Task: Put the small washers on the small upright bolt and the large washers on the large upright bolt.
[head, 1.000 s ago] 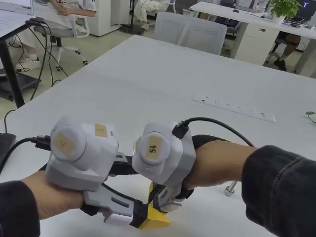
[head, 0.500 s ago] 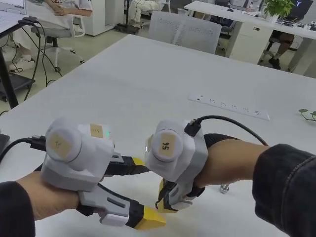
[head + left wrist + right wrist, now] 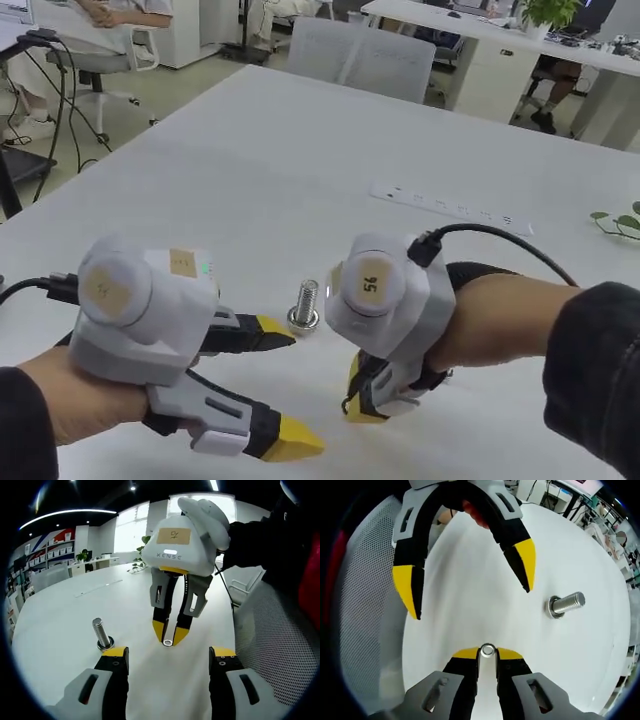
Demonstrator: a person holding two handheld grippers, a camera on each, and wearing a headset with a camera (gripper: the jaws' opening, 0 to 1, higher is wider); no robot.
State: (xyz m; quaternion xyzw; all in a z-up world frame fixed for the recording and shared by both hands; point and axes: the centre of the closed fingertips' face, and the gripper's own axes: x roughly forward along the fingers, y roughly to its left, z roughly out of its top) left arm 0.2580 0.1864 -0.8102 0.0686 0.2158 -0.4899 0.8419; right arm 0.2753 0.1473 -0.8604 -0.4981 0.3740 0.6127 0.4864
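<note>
A steel bolt [image 3: 305, 302] stands upright on the white table [image 3: 250, 170], with a washer [image 3: 551, 608] lying around its base. It sits just beyond the tips of my left gripper [image 3: 286, 382], whose jaws stand wide open with nothing between them. The left gripper view has the bolt [image 3: 102, 634] at the left, past the left gripper [image 3: 169, 653]. My right gripper [image 3: 364, 405] points down at the table, to the right of the bolt. It is shut on a small metal washer [image 3: 487, 650], also seen as a washer [image 3: 167, 643] pinched at the yellow tips.
A white power strip [image 3: 450, 208] lies across the table's far half. A grey chair [image 3: 360, 60] stands at the far edge, and plant leaves [image 3: 620, 222] reach in at the right. People sit at desks in the background.
My right gripper has shifted to the right and lower, away from the left one. The upright bolt, hidden behind the grippers before, now shows between them.
</note>
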